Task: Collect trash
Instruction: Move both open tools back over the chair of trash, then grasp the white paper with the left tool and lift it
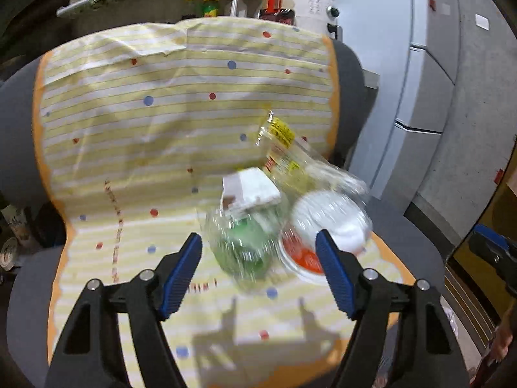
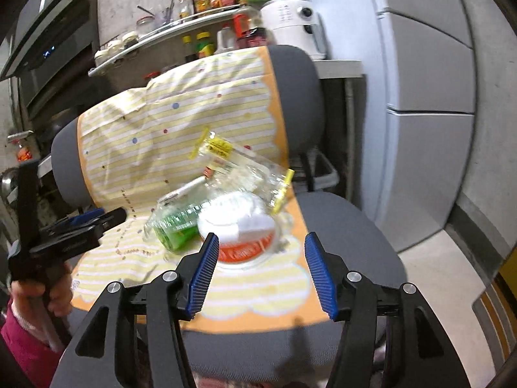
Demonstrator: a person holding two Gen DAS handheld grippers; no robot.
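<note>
Left gripper (image 1: pixel 258 268) jaws apart, nothing held; right gripper (image 2: pixel 260 270) the same, empty. Trash pile sits centre-frame on the yellow striped dotted cloth (image 1: pixel 161 113) draped over the grey office chair (image 2: pixel 339 226): crumpled clear plastic bottle with green label (image 1: pixel 242 245), round white-lidded cup with red-orange label (image 2: pixel 240 242), clear plastic wrapper with yellow print (image 1: pixel 284 148), white paper box (image 1: pixel 252 187). All blurred, touching each other.
</note>
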